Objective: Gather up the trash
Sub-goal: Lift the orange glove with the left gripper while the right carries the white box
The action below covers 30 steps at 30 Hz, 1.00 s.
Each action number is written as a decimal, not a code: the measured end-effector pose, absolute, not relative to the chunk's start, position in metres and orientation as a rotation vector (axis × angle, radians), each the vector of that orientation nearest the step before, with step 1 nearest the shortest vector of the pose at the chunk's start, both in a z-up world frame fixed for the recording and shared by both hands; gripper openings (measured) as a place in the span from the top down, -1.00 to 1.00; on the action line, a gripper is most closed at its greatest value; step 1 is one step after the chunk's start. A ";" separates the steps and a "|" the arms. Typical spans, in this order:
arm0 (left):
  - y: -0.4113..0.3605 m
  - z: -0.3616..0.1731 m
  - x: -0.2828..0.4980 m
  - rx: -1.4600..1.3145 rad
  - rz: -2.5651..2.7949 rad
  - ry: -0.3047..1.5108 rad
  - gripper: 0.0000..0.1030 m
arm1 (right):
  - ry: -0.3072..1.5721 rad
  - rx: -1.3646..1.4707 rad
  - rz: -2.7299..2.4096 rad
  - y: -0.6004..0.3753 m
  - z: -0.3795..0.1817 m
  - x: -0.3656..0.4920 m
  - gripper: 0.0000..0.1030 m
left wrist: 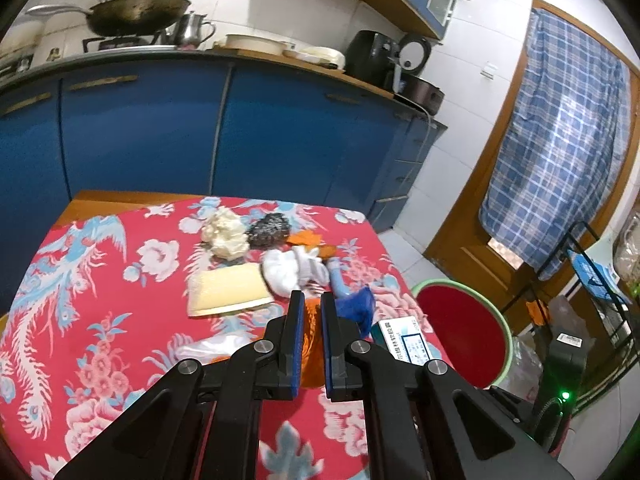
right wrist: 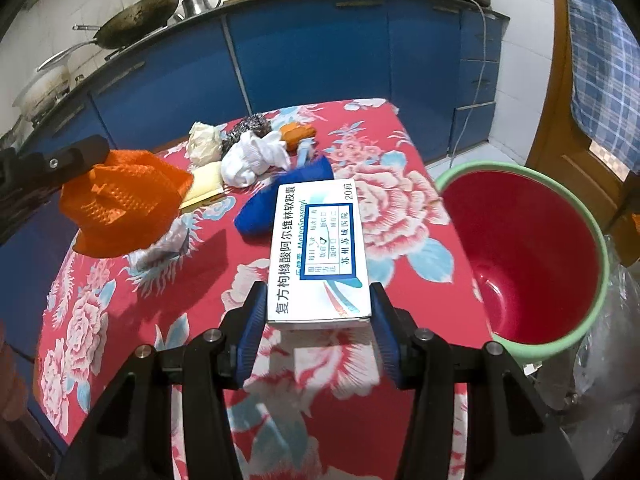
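Clamping orange mesh (right wrist: 124, 204), left hand-held gripper (left wrist: 310, 312) is lifted; right hand-held gripper (right wrist: 318, 308), jaws apart, straddles medicine box (right wrist: 320, 252). Bucket (right wrist: 576, 208) right: mesh may snag or slip.

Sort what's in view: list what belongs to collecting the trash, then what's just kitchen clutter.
Job: orange mesh bag in left gripper; medicine box between right gripper fingers; blue scrap; white cloth; steel scourer; red bucket.

Clutter: wok; metal jug; rice cooker; checked curtain.
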<state>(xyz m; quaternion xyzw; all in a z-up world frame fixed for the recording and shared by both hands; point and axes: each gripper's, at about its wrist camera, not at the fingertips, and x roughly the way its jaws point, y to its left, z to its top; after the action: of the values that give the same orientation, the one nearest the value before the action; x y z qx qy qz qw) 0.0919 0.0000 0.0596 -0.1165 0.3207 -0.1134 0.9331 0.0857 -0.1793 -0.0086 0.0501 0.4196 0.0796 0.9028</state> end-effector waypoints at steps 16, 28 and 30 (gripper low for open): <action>-0.054 0.071 0.092 -0.178 -0.312 0.656 0.85 | 0.787 0.166 0.101 -0.228 0.014 0.055 -0.04; -0.101 0.078 0.102 -0.122 -0.378 0.652 0.85 | 0.764 0.223 0.031 -0.268 0.015 0.052 -0.04; -0.110 0.079 0.105 -0.111 -0.390 0.651 0.85 | 0.764 0.237 0.015 -0.277 0.014 0.053 -0.04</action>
<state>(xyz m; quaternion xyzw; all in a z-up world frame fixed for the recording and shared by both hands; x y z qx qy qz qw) 0.1054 -0.1103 0.0786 -0.0543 0.3174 -0.1901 0.9274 0.0531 -0.2772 0.0135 0.1156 0.3719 0.0071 0.9210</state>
